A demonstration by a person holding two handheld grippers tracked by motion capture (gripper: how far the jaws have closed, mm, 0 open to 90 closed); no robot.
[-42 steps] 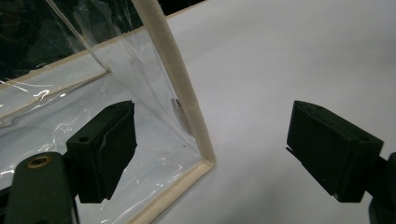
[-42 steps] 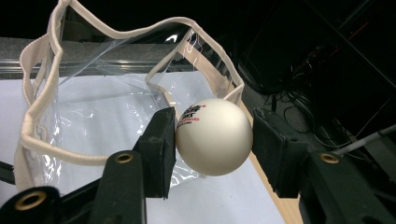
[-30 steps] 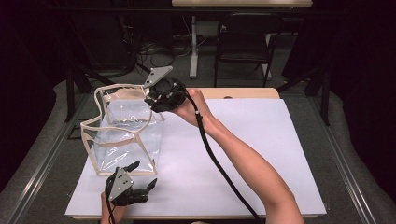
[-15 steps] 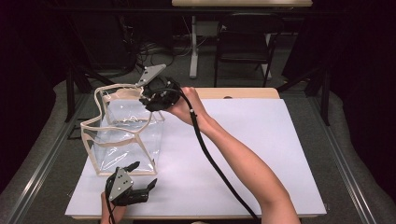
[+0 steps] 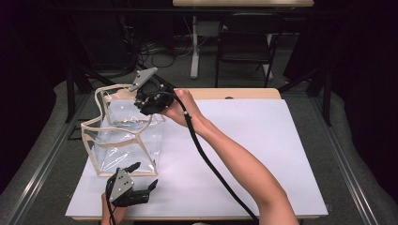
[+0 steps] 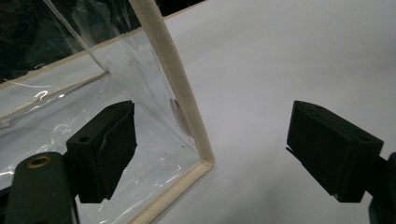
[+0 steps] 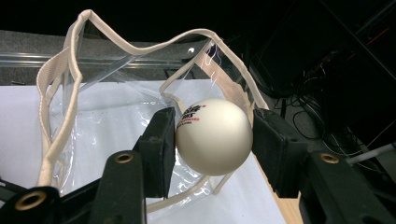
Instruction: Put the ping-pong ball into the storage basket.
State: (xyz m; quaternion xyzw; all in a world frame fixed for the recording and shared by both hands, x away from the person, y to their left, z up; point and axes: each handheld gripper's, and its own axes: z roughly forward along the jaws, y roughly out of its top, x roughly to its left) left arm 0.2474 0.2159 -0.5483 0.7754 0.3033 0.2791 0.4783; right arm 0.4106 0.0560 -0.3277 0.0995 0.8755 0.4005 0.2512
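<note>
Right claw (image 7: pixel 214 135) pinches a white ball (image 7: pixel 214 136) over the clear bag (image 5: pixel 124 136) — left claw (image 6: pixel 233 154) spread wide, bag's corner seam between its jaws.

My bag (image 5: pixel 124 136) stands on the left part of the surface (image 5: pixel 263 140), mouth up, with open surface stretching to its right. My right gripper (image 7: pixel 214 135) hangs over the bag's far right rim, and the ball (image 7: pixel 214 136) sits between its fingers (image 7: pixel 161 149) above the bag's mouth. My left gripper (image 6: pixel 212 149) lies at the near edge of the surface just before the bag, its fingers (image 6: pixel 105 149) spread to either side of the bag's near corner
</note>
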